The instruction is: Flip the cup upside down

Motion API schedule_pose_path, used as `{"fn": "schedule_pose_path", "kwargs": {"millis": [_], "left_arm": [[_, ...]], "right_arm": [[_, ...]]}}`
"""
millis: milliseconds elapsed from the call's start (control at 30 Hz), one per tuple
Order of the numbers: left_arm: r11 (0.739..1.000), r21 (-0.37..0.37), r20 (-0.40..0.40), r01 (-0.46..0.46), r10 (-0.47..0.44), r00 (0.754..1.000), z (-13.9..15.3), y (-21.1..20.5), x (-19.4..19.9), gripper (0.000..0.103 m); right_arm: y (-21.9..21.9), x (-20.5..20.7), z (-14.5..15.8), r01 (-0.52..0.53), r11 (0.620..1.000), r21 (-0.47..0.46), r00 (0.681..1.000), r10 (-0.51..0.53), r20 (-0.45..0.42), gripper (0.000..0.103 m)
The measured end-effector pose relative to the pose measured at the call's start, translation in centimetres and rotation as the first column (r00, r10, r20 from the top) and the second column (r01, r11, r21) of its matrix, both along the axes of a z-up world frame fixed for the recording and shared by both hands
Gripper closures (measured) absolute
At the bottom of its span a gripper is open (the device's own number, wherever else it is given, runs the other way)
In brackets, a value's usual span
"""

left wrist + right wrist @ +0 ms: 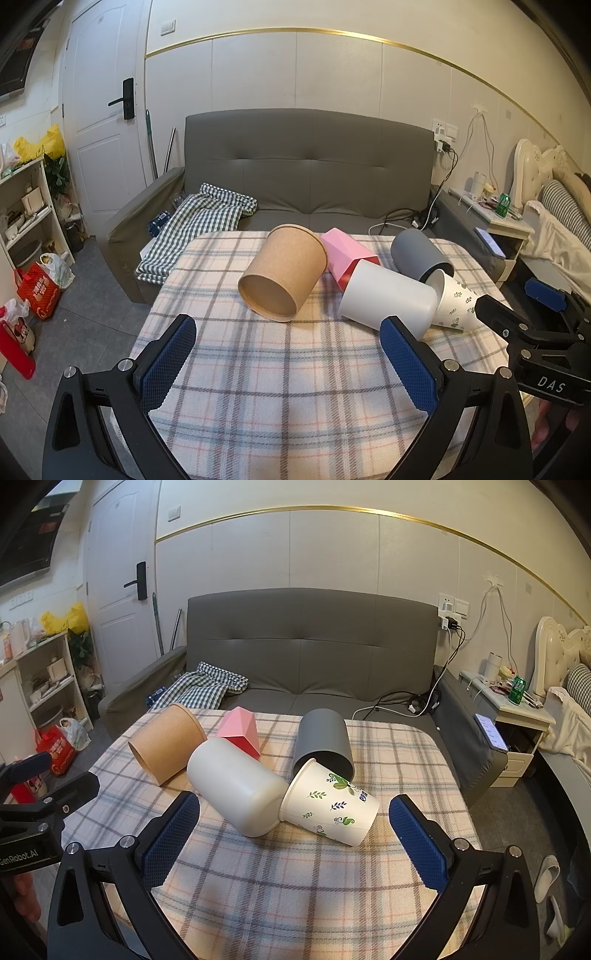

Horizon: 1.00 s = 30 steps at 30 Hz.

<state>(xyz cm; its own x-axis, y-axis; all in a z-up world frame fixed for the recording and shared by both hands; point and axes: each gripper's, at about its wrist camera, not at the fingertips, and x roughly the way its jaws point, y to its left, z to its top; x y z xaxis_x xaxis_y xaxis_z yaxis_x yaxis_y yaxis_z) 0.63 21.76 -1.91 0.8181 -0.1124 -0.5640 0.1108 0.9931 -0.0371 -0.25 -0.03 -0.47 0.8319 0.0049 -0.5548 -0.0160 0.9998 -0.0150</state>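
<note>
Right wrist, toppled cups [328, 805], tools [293, 843] agape

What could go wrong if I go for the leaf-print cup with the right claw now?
1. The leaf-print cup lies on its side with its rim against the white cup and at the mouth of the grey cup; lifting it may roll either one.
2. Thin paper could crush under the right claw, now open.
3. The soft plaid tablecloth may let the upturned cup tip.

On the plaid-clothed worktop [388, 746] lie a brown paper tub [166, 744], pink box [238, 727], white cup [232, 786], grey cup [323, 738] and leaf-printed cup [332, 806], all tipped over.
</note>
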Motion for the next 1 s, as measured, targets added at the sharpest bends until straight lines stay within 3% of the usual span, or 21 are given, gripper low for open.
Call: {"fn": "schedule_pose_path", "kwargs": {"millis": [1000], "left_arm": [[1.000,0.000,-0.003,0.001,-0.001,1.000,-0.35,0.14,-0.14,0.000]], "right_arm": [[0.50,-0.02,-0.43,-0.002,1.000,0.004,1.000,0.002,-0.001,0.000]]}}
